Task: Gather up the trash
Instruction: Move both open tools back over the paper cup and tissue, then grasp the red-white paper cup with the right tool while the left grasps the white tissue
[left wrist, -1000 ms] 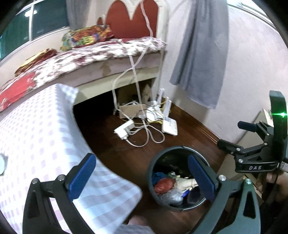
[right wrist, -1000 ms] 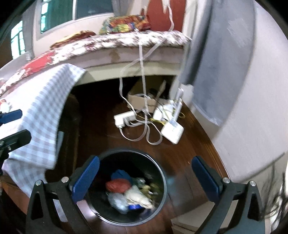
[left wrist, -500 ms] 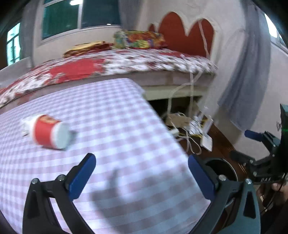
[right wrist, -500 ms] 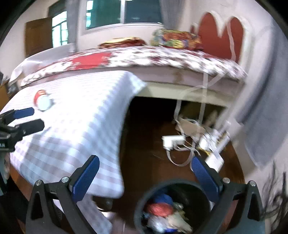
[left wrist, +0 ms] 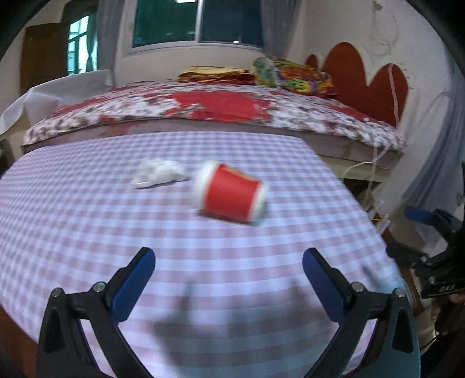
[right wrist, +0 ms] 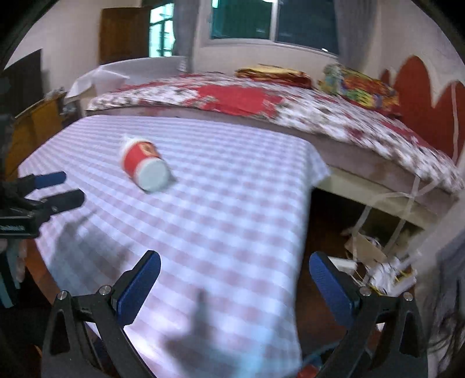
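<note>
Left gripper (left wrist: 228,263) up close, blue pads spread wide, nothing between them, hovering over the near edge of the table's checked cloth (left wrist: 87,221). Right gripper (right wrist: 234,269) likewise splayed and empty, poised above the cloth near the table's right edge, where the fabric drops off toward the dark floor. Each gripper pokes into the other's view at the side.

Further along the cloth, there's the red paper cup (left wrist: 229,193), tipped on its side around the middle of the table, white base turned toward the right gripper's camera, well apart from both grippers. Just past it, toward the far-left, a crumpled white tissue (left wrist: 158,174), beside the cup; whether they touch I can't tell through the blur.

Beyond the table's far edge, the bed with its red floral cover (left wrist: 221,106), a folded blanket (left wrist: 215,74) and a bright patterned pillow (left wrist: 293,77) at the back. Red scalloped headboard (left wrist: 363,81) to the right, window (left wrist: 197,21) behind. Down on the floor below the bed, a tangle of white cables and boxes (right wrist: 380,261).
</note>
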{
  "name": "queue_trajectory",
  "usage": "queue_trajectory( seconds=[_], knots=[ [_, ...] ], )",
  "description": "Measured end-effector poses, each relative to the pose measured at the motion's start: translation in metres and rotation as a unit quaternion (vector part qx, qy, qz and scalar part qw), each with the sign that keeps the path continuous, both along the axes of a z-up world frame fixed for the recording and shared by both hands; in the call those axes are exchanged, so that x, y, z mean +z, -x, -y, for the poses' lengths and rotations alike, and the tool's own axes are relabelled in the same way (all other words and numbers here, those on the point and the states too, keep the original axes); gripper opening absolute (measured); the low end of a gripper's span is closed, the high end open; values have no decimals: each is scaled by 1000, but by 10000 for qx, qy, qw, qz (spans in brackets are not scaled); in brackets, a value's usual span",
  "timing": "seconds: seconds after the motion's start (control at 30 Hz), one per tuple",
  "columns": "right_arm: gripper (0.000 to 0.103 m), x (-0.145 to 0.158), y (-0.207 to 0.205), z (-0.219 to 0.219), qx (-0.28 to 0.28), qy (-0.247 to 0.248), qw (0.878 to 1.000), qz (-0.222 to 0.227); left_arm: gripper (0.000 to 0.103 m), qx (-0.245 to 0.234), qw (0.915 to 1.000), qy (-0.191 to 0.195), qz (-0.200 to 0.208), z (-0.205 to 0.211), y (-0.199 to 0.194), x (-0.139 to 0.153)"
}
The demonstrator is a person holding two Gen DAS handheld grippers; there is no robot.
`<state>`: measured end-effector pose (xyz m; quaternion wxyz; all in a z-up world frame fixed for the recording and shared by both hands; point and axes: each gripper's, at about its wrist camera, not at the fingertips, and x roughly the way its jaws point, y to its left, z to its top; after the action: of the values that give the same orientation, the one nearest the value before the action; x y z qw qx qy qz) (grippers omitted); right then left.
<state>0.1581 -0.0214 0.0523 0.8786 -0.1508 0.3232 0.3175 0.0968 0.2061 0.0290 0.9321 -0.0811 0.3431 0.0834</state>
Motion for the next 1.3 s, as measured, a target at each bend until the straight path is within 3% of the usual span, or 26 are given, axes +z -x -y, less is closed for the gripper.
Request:
queue_trajectory(
  seconds=[0.33, 0.6, 0.73, 0.8, 0.83, 1.3],
  knots=[
    [103, 0, -18, -99, 804, -43, 9966, -167, 99, 535, 9985, -51, -71, -66, 9, -9],
    [103, -23, -43, -167, 1196, 321, 9917, -339, 99, 692, 9973, -71, -217, -106, -7, -22],
    [91, -37, -58, -187, 1249, 476, 9898, -500, 99, 641, 9975, 30, -287, -116, -23, -29],
    [84, -43, -63, -193, 1265, 515, 9891, -554, 99, 607, 9977, 99, -298, -118, -30, -32],
    [74, -46, -67, -196, 1260, 510, 9888, -618, 99, 593, 9977, 113, -306, -118, -33, -33],
    [67, -45, -134, -206, 355, 292, 9967, -676, 99, 247, 9979, -148, -573, -134, -117, -38]
  ],
)
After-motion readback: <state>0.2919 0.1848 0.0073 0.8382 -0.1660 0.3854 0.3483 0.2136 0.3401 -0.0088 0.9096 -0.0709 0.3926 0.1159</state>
